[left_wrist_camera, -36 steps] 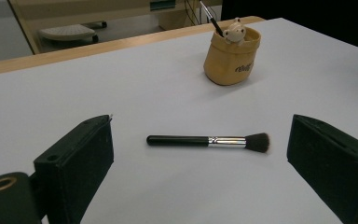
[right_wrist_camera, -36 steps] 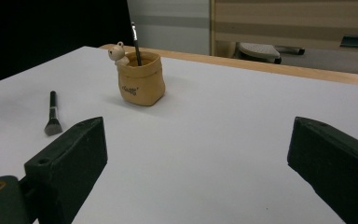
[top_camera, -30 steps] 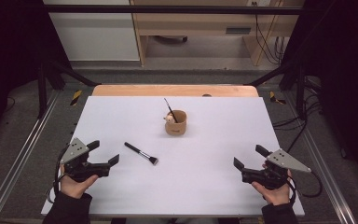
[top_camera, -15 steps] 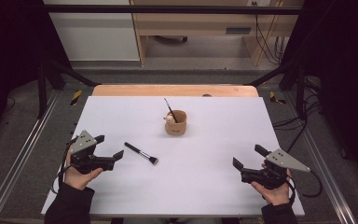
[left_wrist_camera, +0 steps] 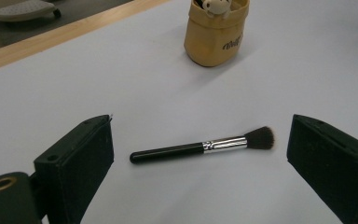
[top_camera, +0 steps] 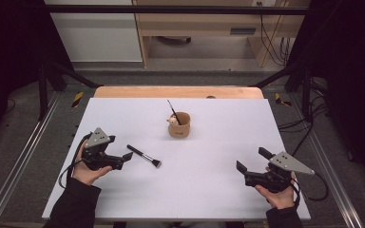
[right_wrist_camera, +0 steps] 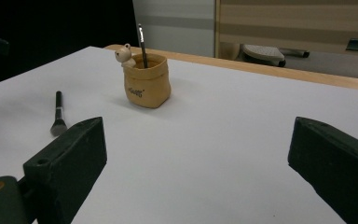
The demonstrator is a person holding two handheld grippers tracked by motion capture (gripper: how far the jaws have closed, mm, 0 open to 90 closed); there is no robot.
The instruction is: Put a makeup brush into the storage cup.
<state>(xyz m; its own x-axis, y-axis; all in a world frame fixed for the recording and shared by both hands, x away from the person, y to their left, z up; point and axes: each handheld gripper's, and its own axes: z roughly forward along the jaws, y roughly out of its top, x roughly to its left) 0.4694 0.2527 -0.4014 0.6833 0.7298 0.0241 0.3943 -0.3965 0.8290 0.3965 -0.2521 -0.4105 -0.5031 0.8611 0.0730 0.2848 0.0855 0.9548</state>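
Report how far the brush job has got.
Done: one thin brush already stands in the tan cup. In hand: the left hand-held gripper is open beside the handle end of the makeup brush, which lies flat on the white table, not gripped. Left: likely grasping it and putting it in the cup. The right hand-held gripper is open, holding nothing.
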